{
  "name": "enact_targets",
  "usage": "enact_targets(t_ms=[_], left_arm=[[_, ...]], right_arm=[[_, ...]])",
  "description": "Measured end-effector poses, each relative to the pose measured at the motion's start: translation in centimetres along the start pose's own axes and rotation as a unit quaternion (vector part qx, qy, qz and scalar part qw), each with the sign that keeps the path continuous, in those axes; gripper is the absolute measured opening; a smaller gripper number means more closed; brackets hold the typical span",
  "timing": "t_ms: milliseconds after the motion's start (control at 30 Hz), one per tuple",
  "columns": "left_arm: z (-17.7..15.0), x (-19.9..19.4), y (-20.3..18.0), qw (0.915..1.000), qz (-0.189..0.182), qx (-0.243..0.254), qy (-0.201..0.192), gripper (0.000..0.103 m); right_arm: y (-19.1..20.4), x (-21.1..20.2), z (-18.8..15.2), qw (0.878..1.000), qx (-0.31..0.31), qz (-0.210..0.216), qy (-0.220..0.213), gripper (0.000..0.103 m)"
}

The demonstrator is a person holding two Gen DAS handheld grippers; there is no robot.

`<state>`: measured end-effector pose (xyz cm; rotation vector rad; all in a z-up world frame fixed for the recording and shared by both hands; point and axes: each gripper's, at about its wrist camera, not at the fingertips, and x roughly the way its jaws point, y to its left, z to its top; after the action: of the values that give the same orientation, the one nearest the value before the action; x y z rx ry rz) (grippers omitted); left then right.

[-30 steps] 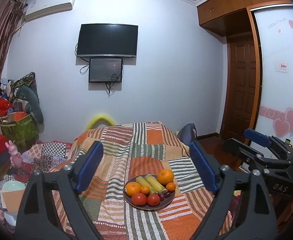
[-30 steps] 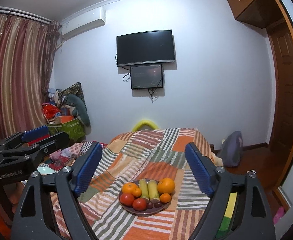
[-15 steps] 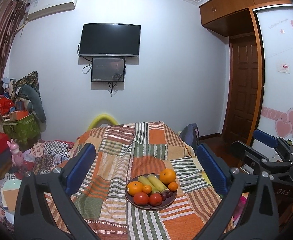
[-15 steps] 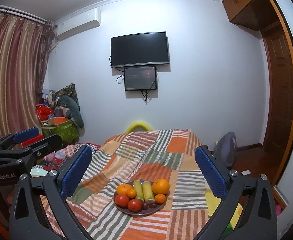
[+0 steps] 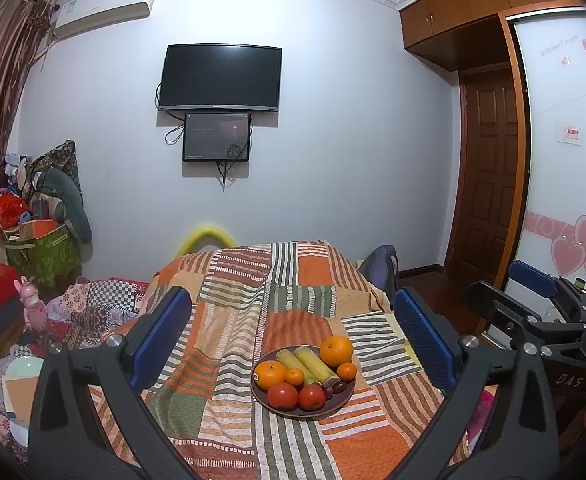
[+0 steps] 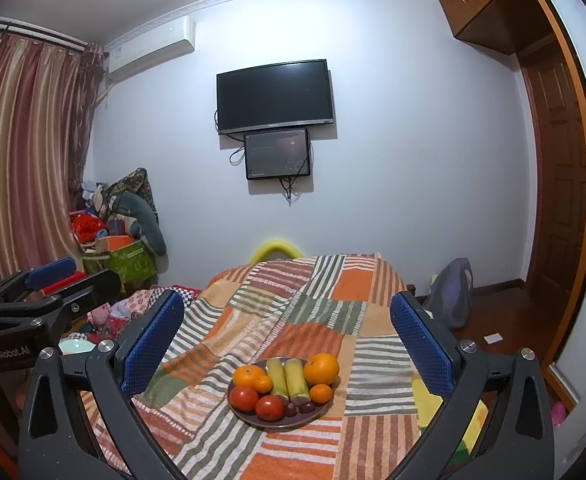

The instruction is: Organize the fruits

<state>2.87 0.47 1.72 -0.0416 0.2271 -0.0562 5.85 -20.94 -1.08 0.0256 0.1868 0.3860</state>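
A dark round plate (image 5: pixel 335 409) (image 6: pixel 313 420) sits on the patchwork bedspread (image 5: pixel 229 392). It holds a large orange (image 5: pixel 336 351) (image 6: pixel 321 368), a second orange (image 5: pixel 269 374), small tangerines, two red tomatoes (image 5: pixel 283 395) (image 6: pixel 244 398), two yellow-green cane pieces (image 5: pixel 313 364) (image 6: pixel 295 378) and dark dates. My left gripper (image 5: pixel 293 344) is open and empty, held above and before the plate. My right gripper (image 6: pixel 287 348) is open and empty, likewise short of the plate. Each gripper shows at the other view's edge.
The bed's right edge drops to a wooden floor (image 6: pixel 501 320) with a grey bag (image 6: pixel 451 292). Cluttered boxes and toys (image 5: pixel 33 248) lie left of the bed. A TV (image 5: pixel 221 78) hangs on the far wall. A wooden door (image 5: pixel 489 176) stands right.
Both grippers have opened wider and shifted slightly, so the plate sits a little further right in the left view and more central in the right view. The fruit has not moved.
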Motion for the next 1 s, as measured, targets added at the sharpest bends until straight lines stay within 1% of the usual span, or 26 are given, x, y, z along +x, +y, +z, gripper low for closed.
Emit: enact_targets(t_ms=[833,1000], left_arm=[[-0.09,-0.28,-0.42,1.0000,-0.001,0.007,-0.004,0.103],[-0.05,-0.52,-0.45,0.9999,-0.008,0.007,-0.007,0.103]], right_arm=[[0.15,-0.30,0.38,1.000,0.002,0.003,-0.004,0.103],[0.25,-0.37,0.39,1.000,0.001,0.003,-0.006,0.103]])
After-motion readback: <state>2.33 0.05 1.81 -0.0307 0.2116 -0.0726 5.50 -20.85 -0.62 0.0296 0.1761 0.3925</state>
